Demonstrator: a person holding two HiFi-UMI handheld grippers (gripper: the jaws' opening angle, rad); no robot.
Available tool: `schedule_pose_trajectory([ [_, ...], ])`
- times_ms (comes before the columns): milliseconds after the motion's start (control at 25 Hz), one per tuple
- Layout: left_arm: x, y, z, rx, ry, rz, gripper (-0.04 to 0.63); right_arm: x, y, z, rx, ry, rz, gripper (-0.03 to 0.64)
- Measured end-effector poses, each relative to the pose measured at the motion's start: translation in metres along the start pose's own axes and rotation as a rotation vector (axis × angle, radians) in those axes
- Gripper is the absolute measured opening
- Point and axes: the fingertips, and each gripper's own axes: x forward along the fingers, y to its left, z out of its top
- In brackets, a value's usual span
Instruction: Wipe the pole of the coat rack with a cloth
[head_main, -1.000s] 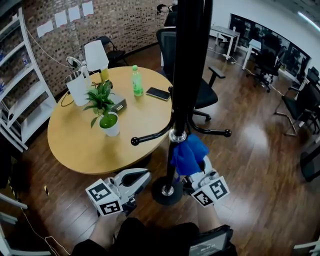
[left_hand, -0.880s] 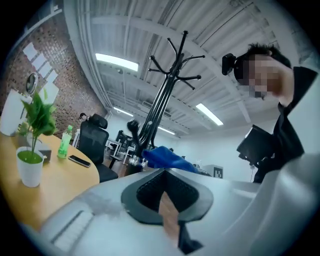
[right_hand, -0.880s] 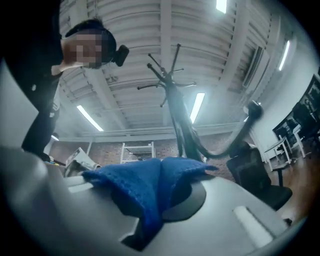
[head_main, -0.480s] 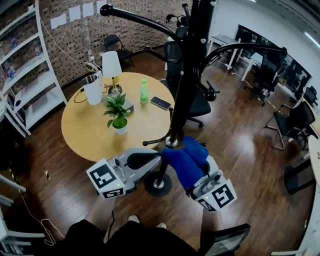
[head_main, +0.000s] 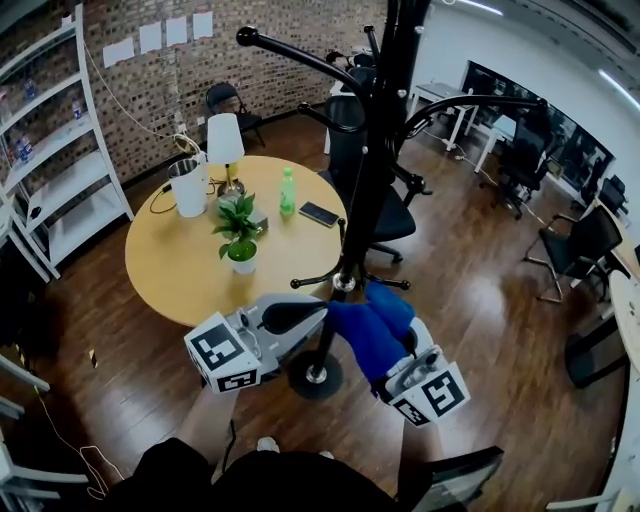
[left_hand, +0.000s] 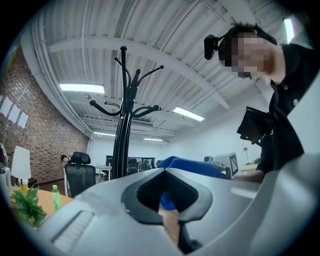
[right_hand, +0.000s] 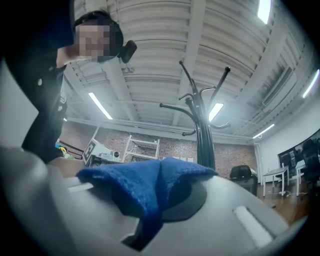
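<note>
The black pole of the coat rack rose from its round base on the wooden floor, close in front of the person, with a ring of short low hooks just above the place where the 2 tools met it. The blue cloth sat bunched against the pole's lower stretch, below those hooks and above the base, on the pole's right side in the head view. The right tool was clamped on the cloth: in the right gripper view its jaws stood pressed together with a fold of the blue fabric pinched between them and the rest draped over their upper faces. The left tool lay on the other side of the pole, its tip very near the pole at the same height; in the left gripper view its jaws met at the tips with nothing caught between them, the pole stood off to the left of them, and the cloth showed beyond. Whether the left tool touched the pole could not be told. Behind the rack stood a round wooden desk carrying a potted plant, a green bottle, a dark phone, a white lamp and a white kettle. A black office chair stood beside the desk, and white shelves lined the brick wall at the left.
</note>
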Motion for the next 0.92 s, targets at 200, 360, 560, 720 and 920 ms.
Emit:
schedule_pose_trajectory([
  [200,0.001,-0.005,0.003,0.011,0.005,-0.009,0.002,-0.001,0.003,0.003,-0.017,0.01,-0.019,0.02],
  [360,0.0,-0.004,0.004,0.008,0.005,-0.011,0.002,0.0,0.005,0.005,-0.022,0.009,-0.022,0.02],
  [560,-0.001,-0.001,0.003,0.01,0.006,-0.012,0.002,0.003,0.007,0.004,-0.02,0.009,-0.02,0.02],
  [720,-0.003,-0.001,0.005,0.013,0.003,-0.006,0.002,0.002,0.009,0.007,-0.02,0.001,-0.022,0.02],
  [920,-0.007,0.004,0.007,0.009,0.002,0.007,0.002,0.006,0.011,0.007,-0.024,0.003,-0.018,0.02],
])
